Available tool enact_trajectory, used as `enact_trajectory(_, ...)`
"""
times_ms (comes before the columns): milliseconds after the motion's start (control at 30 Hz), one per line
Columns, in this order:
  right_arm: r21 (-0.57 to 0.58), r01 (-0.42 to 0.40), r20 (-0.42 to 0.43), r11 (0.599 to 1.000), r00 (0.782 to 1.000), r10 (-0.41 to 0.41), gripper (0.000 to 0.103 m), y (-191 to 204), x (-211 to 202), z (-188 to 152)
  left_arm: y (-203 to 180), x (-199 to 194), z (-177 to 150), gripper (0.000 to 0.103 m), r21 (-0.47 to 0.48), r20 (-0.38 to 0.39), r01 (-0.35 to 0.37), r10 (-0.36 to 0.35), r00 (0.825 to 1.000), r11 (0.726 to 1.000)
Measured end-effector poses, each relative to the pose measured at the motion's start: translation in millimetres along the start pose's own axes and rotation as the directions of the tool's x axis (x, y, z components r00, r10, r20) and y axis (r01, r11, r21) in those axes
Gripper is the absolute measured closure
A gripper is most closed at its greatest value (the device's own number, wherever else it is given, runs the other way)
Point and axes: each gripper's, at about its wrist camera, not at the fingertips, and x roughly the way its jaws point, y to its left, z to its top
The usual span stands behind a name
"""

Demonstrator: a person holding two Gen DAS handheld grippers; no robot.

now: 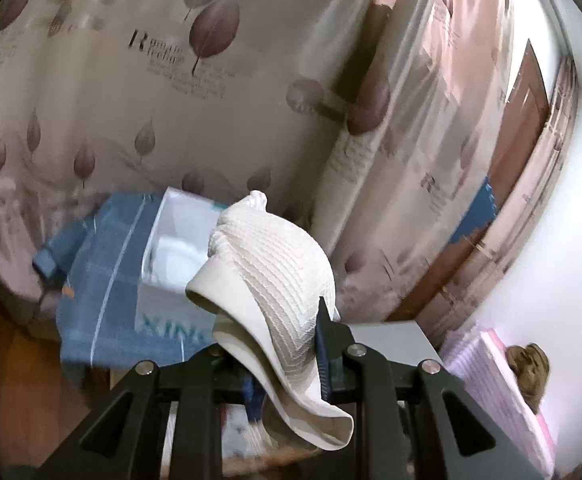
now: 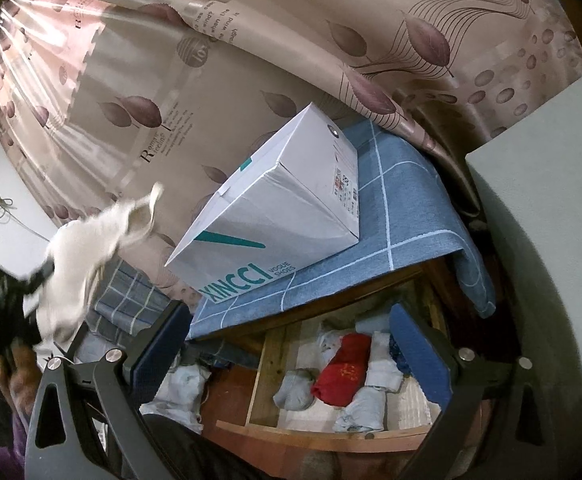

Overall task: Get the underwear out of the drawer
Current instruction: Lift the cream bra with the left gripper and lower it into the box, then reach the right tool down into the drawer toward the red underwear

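A white ribbed piece of underwear [image 1: 275, 264] hangs pinched between the blue pads of my left gripper [image 1: 291, 360], which is shut on it and raised in front of the curtain. In the right wrist view the same garment [image 2: 91, 240] is blurred at the far left, held up by the left gripper [image 2: 45, 274] well above the drawer. My right gripper [image 2: 291, 356] stands open over the open wooden drawer [image 2: 315, 436], nothing between its fingers. Inside lie a red roll [image 2: 343, 372] and several grey and white rolled garments [image 2: 295, 392].
A white XINCCI shoe box [image 2: 283, 208] sits on a blue checked cloth [image 2: 403, 208] covering the table above the drawer. A leaf-print curtain [image 2: 251, 60] hangs behind. A grey cabinet [image 2: 551, 200] stands at the right. A hand [image 2: 15, 368] holds the left gripper's handle.
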Motion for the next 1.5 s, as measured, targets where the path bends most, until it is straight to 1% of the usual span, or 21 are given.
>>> enact_trajectory(100,-0.001,0.000,-0.001,1.000,1.000,0.000,0.003,0,0,0,5,32,26,0.080,0.002,0.008,-0.031,0.031,1.000,1.000)
enact_trajectory(200,-0.004,-0.003,0.000,1.000,1.000,0.003,0.003,1,-1,0,22,72,40,0.080,-0.013,-0.015,-0.073,0.073,0.997,0.997)
enact_trajectory(367,0.000,-0.007,0.001,1.000,1.000,0.007,0.003,0,-3,0,48,129,47,0.080,-0.024,-0.059,-0.144,0.142,0.988,0.989)
enact_trajectory(533,0.004,-0.010,0.000,1.000,1.000,0.010,0.003,-1,-3,0,70,159,45,0.080,-0.069,-0.082,-0.165,0.159,0.984,0.984)
enact_trajectory(667,0.004,-0.012,-0.003,1.000,1.000,0.012,0.003,-1,-2,0,81,179,44,0.080,-0.054,-0.099,-0.219,0.213,0.972,0.974)
enact_trajectory(867,-0.015,-0.005,-0.010,1.000,1.000,0.005,0.003,2,-1,-1,95,198,40,0.079,-0.035,-0.136,-0.270,0.263,0.955,0.962)
enact_trajectory(967,-0.022,0.002,-0.015,1.000,1.000,-0.002,0.003,3,0,-2,101,204,34,0.073,-0.032,-0.152,-0.288,0.281,0.948,0.957)
enact_trajectory(1000,-0.025,0.003,-0.016,1.000,1.000,-0.004,0.003,4,0,-2,101,203,33,0.069,-0.032,-0.146,-0.295,0.288,0.946,0.955)
enact_trajectory(1033,-0.028,0.006,-0.018,1.000,1.000,-0.006,0.003,4,0,-2,102,202,32,0.062,-0.035,-0.132,-0.307,0.300,0.945,0.951)
enact_trajectory(1100,-0.038,0.012,-0.022,0.999,1.000,-0.013,0.003,6,1,-3,100,196,31,0.056,-0.044,-0.101,-0.307,0.302,0.948,0.951)
enact_trajectory(1200,-0.061,0.026,-0.031,0.998,0.999,-0.028,0.003,9,3,-4,96,186,33,0.055,-0.053,-0.058,-0.292,0.289,0.956,0.955)
enact_trajectory(1233,-0.069,0.032,-0.034,0.997,0.999,-0.034,0.003,10,4,-5,92,181,35,0.052,-0.046,-0.043,-0.294,0.292,0.956,0.955)
enact_trajectory(1333,-0.101,0.047,-0.055,0.994,0.997,-0.053,0.003,15,9,-7,79,163,39,0.048,-0.016,0.010,-0.299,0.299,0.954,0.954)
enact_trajectory(1367,-0.119,0.058,-0.065,0.991,0.996,-0.066,0.003,18,12,-9,74,152,39,0.047,-0.003,0.043,-0.300,0.300,0.953,0.954)
enact_trajectory(1433,-0.153,0.074,-0.079,0.985,0.993,-0.087,0.003,24,16,-12,66,133,37,0.039,0.005,0.088,-0.295,0.294,0.952,0.955)
enact_trajectory(1500,-0.195,0.093,-0.111,0.976,0.987,-0.116,0.003,31,25,-17,61,106,27,0.038,0.023,0.134,-0.299,0.294,0.946,0.954)
